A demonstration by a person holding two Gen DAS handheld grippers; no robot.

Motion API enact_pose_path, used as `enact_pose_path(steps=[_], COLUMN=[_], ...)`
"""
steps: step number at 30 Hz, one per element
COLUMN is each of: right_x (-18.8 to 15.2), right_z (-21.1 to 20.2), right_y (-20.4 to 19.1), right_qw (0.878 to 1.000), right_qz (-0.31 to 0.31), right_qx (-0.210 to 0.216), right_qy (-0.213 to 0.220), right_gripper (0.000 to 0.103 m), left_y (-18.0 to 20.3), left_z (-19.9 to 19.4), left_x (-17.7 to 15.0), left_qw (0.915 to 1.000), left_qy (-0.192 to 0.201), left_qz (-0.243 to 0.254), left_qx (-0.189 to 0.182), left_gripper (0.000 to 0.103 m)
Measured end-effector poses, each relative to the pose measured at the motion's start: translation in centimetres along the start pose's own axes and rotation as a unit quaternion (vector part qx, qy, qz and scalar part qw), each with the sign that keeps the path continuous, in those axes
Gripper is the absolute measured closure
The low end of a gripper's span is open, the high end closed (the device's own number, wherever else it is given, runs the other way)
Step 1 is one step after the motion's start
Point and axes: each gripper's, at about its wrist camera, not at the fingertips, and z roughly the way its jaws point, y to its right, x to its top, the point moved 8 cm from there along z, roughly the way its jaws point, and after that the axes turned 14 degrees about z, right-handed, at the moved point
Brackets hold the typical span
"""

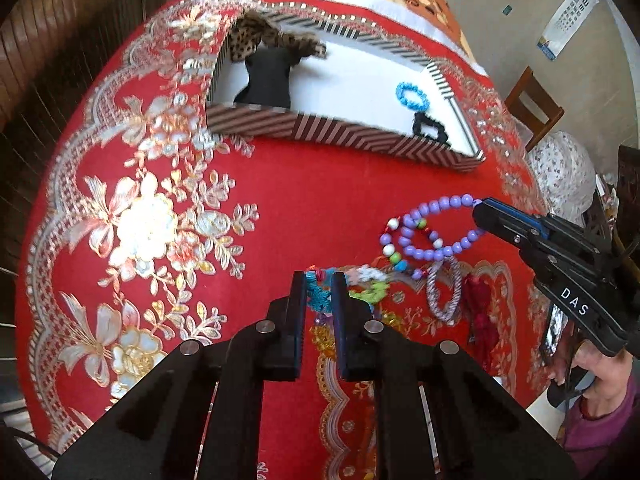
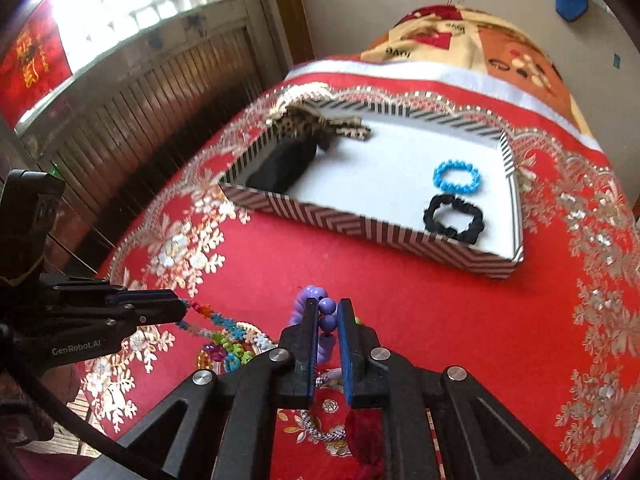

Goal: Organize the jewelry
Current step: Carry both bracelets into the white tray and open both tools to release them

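In the striped tray (image 2: 360, 228), left to right: a leopard-print scrunchie (image 2: 316, 128), a black cloth piece (image 2: 284, 168), a blue beaded bracelet (image 2: 457, 176) and a black scrunchie (image 2: 454, 214), all stowed. On the red desk (image 1: 320, 184), my left gripper (image 1: 319, 288) pinches the multicolour flower-bead strand (image 1: 320, 296); my right gripper (image 2: 325, 312) pinches the purple bead bracelet (image 1: 436, 228). A silver braided bangle (image 1: 442, 292) and what appears to be a dark red scrunchie (image 1: 482, 312) lie unsorted. I judge the task roughly half complete.
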Motion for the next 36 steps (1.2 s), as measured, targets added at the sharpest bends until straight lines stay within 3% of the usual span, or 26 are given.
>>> enact_pose_path(steps=[19,36], right_x=[3.7,7.8], right_z=[-3.0,-2.9], right_y=[1.7,4.7], right_qw=[0.998,0.997], right_qz=[0.027,0.038], right_qx=[-0.012,-0.020], right_qy=[0.048,0.061], right_gripper=[0.094,0.094], left_y=[0.1,1.2], left_z=[-5.7,-5.3], left_x=[7.6,14.8], left_qw=[0.9952,0.9911], left_qy=[0.077,0.097], left_qz=[0.047,0.075], left_qx=[0.037,0.052], left_gripper=[0.092,0.092])
